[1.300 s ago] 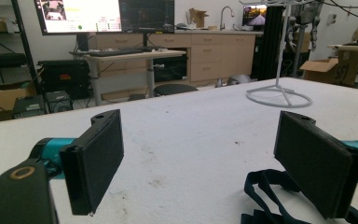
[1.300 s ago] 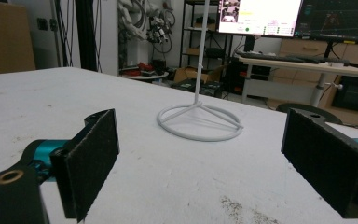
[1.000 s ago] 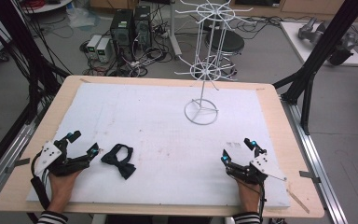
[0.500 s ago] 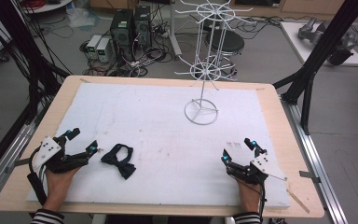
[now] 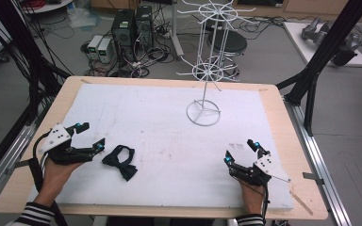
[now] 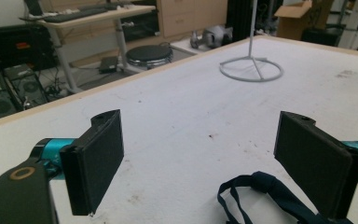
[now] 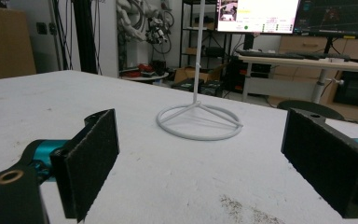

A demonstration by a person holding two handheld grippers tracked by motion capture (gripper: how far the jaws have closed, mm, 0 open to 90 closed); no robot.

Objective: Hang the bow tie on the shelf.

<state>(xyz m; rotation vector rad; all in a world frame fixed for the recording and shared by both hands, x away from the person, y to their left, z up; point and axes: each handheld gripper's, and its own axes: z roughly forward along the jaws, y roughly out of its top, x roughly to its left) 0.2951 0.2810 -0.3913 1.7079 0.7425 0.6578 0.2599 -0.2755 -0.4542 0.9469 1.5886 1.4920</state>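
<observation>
My left claw [image 5: 90,136] stands spread wide and empty. The dark bow tie [image 5: 120,161] lies flat on the white mat [image 5: 169,136], just ahead of its right jaw, untouched. My right claw [image 5: 242,151] is likewise spread, holding nothing, facing the wire rack [image 5: 203,112] beyond. Judgement: nothing grasped or hung yet; all remains.

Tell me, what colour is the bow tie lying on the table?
The bow tie is dark navy blue, best seen in the left gripper view; from the high view it looks almost black.
</observation>
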